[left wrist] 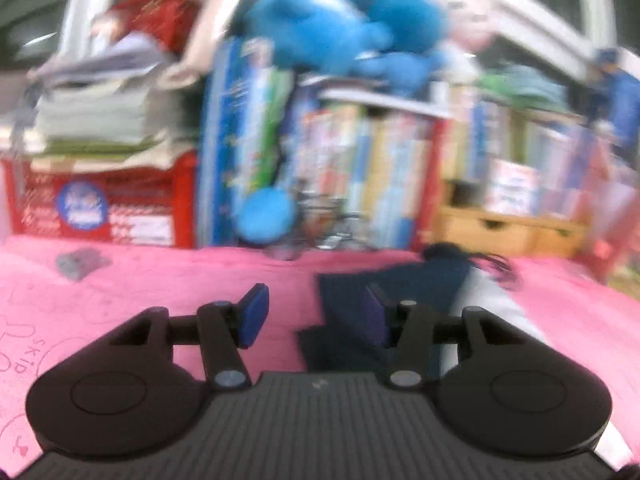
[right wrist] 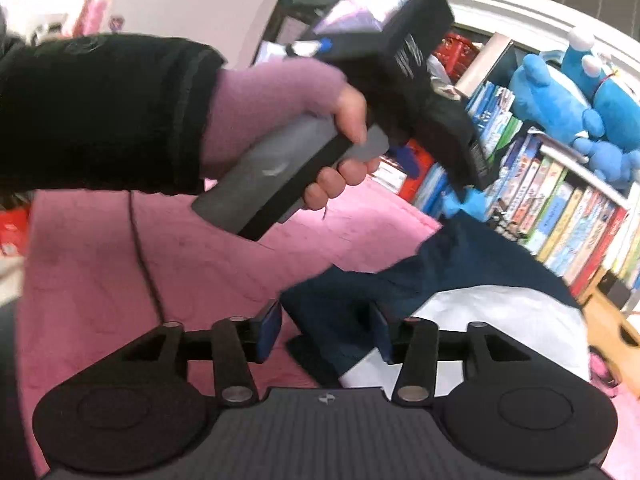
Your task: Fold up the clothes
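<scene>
Both tongs point(left wrist: 316, 312) point(right wrist: 326, 330) gape — navy-and-white garment point(right wrist: 460, 280) on pink blanket point(right wrist: 100, 260).

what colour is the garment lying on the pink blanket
The garment is dark navy with a white panel, clearest in the right wrist view.

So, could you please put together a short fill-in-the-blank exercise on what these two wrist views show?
1. The dark blue and white garment lies on a ____ cover.
2. Both the left tool and the right tool have their fingers ____, gripping nothing.
3. On top of the row of books sit plush toys coloured ____.
4. In the right wrist view, a hand holds the other tool by its ____ handle.

Missing words: pink; open; blue; grey
</scene>
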Demonstrator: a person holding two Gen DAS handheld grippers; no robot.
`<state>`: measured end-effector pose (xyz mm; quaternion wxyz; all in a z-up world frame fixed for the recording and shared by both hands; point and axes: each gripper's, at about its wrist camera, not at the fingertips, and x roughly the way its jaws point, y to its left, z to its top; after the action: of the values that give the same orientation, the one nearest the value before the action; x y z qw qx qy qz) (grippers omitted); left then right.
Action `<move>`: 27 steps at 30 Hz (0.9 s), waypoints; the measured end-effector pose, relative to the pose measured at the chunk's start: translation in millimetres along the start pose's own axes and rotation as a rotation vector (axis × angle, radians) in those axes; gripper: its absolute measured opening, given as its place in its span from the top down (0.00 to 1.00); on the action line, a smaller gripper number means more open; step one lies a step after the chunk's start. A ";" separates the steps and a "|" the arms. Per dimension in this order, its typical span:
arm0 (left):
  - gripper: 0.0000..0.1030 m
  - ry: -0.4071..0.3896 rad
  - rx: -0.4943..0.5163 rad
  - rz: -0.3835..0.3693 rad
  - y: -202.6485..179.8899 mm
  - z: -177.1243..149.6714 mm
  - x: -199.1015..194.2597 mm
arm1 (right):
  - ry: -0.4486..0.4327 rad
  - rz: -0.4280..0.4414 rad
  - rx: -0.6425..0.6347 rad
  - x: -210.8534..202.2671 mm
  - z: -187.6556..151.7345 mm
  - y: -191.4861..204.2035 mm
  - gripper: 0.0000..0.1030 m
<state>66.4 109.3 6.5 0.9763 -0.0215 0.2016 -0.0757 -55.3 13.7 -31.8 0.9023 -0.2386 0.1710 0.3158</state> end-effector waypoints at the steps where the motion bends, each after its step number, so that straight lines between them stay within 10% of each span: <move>1: 0.51 0.002 0.032 -0.020 -9.0 -5.0 -8.9 | -0.002 0.000 0.017 -5.6 -2.3 -1.9 0.47; 16: 0.49 0.135 0.094 0.004 -35.8 -53.7 -12.6 | 0.208 -0.453 0.278 -80.7 -86.9 -70.6 0.30; 19: 0.47 0.139 0.091 0.011 -37.1 -55.4 -13.1 | 0.218 -0.438 0.381 -69.1 -89.7 -86.6 0.55; 20: 0.45 0.141 0.090 0.011 -37.1 -56.0 -13.0 | 0.218 -0.430 0.440 -66.2 -88.5 -93.5 0.79; 27: 0.45 0.154 0.096 -0.005 -39.7 -63.2 -12.5 | 0.234 -0.434 0.652 -64.8 -92.7 -110.7 0.80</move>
<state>24.4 71.3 -43.7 0.9577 0.0306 0.2720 -0.0889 -45.9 -143.9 -43.0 0.9507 -0.0049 0.3095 0.0178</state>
